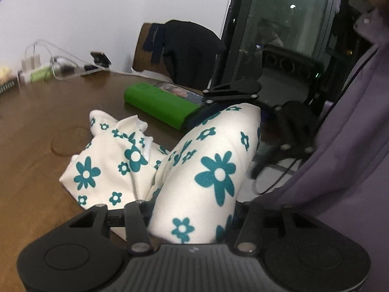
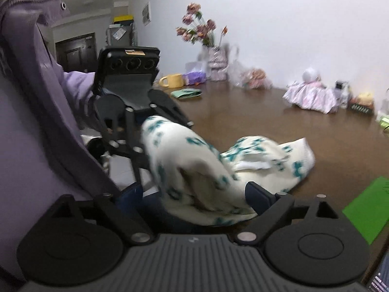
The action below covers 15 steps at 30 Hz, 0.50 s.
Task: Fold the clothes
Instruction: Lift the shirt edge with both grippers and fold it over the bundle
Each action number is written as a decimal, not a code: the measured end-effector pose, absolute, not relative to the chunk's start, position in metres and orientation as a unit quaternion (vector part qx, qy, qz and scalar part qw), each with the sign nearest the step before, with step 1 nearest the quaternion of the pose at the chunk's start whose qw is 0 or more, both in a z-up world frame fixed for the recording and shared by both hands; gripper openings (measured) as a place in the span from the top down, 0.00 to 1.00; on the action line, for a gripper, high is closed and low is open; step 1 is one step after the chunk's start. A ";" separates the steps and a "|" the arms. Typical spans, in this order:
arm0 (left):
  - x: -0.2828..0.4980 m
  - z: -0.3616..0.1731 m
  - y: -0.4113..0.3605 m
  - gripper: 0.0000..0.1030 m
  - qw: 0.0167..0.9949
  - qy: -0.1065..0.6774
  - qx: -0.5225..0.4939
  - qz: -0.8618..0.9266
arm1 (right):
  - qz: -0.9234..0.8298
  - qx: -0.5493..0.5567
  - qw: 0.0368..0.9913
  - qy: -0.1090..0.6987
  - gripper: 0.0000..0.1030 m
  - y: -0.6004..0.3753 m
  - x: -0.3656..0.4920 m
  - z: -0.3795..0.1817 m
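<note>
A white garment with teal flowers [image 1: 209,170] is stretched between my two grippers, its loose end bunched on the brown table [image 1: 48,112]. My left gripper [image 1: 192,219] is shut on one end of it; the cloth hides the fingertips. My right gripper shows across in the left wrist view [image 1: 218,107], clamped on the far end. In the right wrist view the garment [image 2: 194,165] runs from my right gripper [image 2: 194,204], whose fingers [image 2: 257,197] close on it, up to the left gripper [image 2: 143,121]. The view is blurred.
A green case [image 1: 158,104], cables, chargers and a chair with dark clothes [image 1: 189,48] stand behind. The right wrist view shows a flower vase [image 2: 216,58], a yellow mug [image 2: 173,80], a doll [image 2: 311,92] and a green mat [image 2: 367,206]. My purple sleeve [image 1: 352,146] is close.
</note>
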<state>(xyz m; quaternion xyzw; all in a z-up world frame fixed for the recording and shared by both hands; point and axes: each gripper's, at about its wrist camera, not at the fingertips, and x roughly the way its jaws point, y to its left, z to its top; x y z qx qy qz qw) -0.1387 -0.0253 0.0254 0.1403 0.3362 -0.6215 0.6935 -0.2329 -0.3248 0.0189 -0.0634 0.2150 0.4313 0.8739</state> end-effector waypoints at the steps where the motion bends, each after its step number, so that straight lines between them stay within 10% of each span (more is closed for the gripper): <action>1: -0.136 0.027 -0.025 0.53 0.687 0.346 0.129 -0.626 | 0.430 -0.063 0.875 0.211 0.10 -0.324 -0.232 0.016; 9: -0.111 0.030 -0.016 0.39 0.688 0.404 0.034 -0.602 | 0.465 0.032 0.858 0.218 0.48 -0.328 -0.214 0.001; 15: -0.092 0.038 0.004 0.29 0.740 0.373 -0.049 -0.558 | 0.433 0.200 0.835 0.274 0.51 -0.354 -0.189 -0.010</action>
